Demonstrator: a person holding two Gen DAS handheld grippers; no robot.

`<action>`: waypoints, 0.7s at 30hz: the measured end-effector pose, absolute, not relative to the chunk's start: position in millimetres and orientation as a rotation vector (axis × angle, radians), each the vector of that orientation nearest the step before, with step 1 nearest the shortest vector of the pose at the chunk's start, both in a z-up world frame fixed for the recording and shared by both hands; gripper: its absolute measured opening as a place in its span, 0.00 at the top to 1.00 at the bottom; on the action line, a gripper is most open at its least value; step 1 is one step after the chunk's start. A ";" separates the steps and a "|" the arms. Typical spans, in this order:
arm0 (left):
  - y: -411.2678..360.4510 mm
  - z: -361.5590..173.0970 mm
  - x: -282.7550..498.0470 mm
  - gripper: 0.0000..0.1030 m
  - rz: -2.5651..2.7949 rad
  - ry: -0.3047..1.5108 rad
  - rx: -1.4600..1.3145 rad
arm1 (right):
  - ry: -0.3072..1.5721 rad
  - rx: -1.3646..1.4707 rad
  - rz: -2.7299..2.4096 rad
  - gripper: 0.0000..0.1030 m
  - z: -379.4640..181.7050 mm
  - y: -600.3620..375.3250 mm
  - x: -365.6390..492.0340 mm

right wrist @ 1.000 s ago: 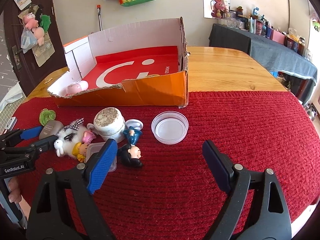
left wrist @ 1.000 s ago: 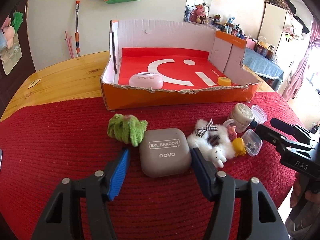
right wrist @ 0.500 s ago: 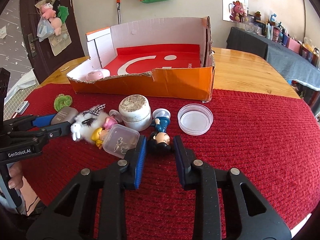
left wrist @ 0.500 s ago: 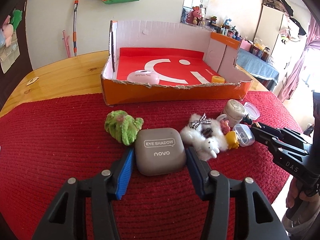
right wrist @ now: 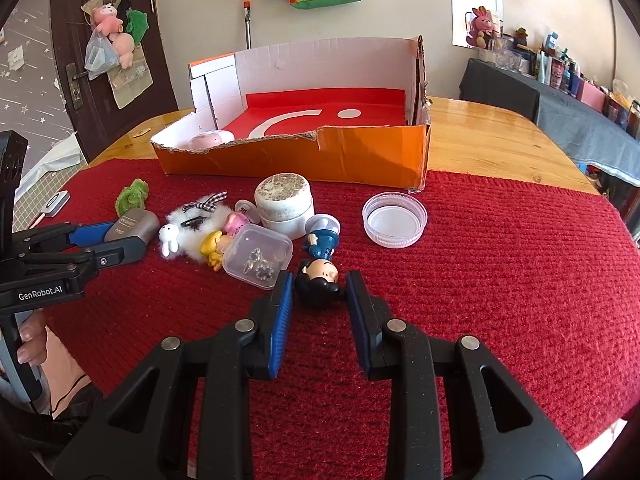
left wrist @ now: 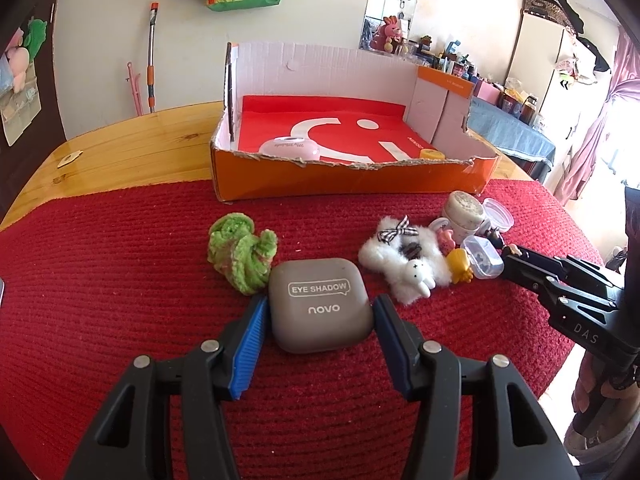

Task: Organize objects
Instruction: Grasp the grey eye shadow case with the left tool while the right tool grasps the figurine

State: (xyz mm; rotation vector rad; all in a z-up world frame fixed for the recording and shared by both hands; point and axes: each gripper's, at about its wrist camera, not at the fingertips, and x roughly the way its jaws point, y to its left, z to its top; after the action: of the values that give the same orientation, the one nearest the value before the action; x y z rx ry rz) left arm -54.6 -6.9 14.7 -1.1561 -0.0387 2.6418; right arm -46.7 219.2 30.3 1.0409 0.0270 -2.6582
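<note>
My left gripper (left wrist: 318,312) is shut on a grey eye shadow case (left wrist: 319,304) that rests on the red mat; both blue pads touch its sides. It also shows in the right wrist view (right wrist: 134,226). My right gripper (right wrist: 319,292) is shut on a small black-haired figurine (right wrist: 318,280) lying on the mat. An orange cardboard box (left wrist: 352,174) with a red floor stands behind, holding a pink case (left wrist: 289,148) and a yellow item (left wrist: 432,155).
On the mat lie a green fuzzy scrunchie (left wrist: 242,252), a white fluffy rabbit clip (left wrist: 404,260), a clear small box (right wrist: 258,256), a white jar (right wrist: 285,204), a blue figurine (right wrist: 322,240) and a clear lid (right wrist: 394,220). The wooden table (left wrist: 120,152) extends behind.
My left gripper's jaws closed in onto the eye shadow case. My right gripper moved left to the black-haired figurine and closed on it.
</note>
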 end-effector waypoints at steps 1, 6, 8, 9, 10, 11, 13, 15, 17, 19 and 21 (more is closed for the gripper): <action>-6.8 14.9 -55.0 0.42 2.639 -0.044 -1.154 | 0.029 1.041 -2.658 0.74 30.6 218.8 -48.0; -4.4 14.6 -59.5 0.39 2.639 -0.041 -1.155 | 0.037 1.048 -2.657 0.74 31.8 217.1 -55.9; -4.3 14.7 -61.5 0.39 2.640 -0.043 -1.155 | 0.039 1.054 -2.654 0.74 31.8 216.2 -59.0; -4.0 14.5 -62.7 0.39 2.640 -0.043 -1.156 | 0.039 1.055 -2.655 0.74 31.9 215.6 -60.0; -3.6 14.4 -63.7 0.39 2.640 -0.040 -1.156 | 0.039 1.057 -2.656 0.74 32.0 215.3 -61.3; -3.2 14.4 -64.6 0.39 2.641 -0.036 -1.155 | 0.040 1.061 -2.656 0.74 31.8 215.1 -62.5; -1.5 13.9 -66.6 0.39 2.643 -0.027 -1.152 | 0.045 1.066 -2.660 0.74 31.2 214.3 -64.9; -0.3 13.3 -68.4 0.39 2.646 -0.022 -1.148 | 0.052 1.064 -2.666 0.74 30.8 213.3 -66.7; 0.6 12.4 -68.9 0.39 2.646 -0.023 -1.140 | 0.059 1.062 -2.671 0.74 30.4 212.0 -68.0; 2.4 11.4 -68.3 0.39 2.652 -0.003 -1.136 | 0.068 1.061 -2.674 0.74 29.3 211.0 -69.6; 4.5 10.4 -67.4 0.39 2.659 0.017 -1.135 | 0.068 1.055 -2.676 0.74 28.6 210.5 -70.3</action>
State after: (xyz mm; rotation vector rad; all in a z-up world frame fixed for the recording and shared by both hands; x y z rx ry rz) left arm -67.4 4.5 10.4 -1.1349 0.0169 2.6589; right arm -70.3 210.5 28.6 1.0547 0.0678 -2.6761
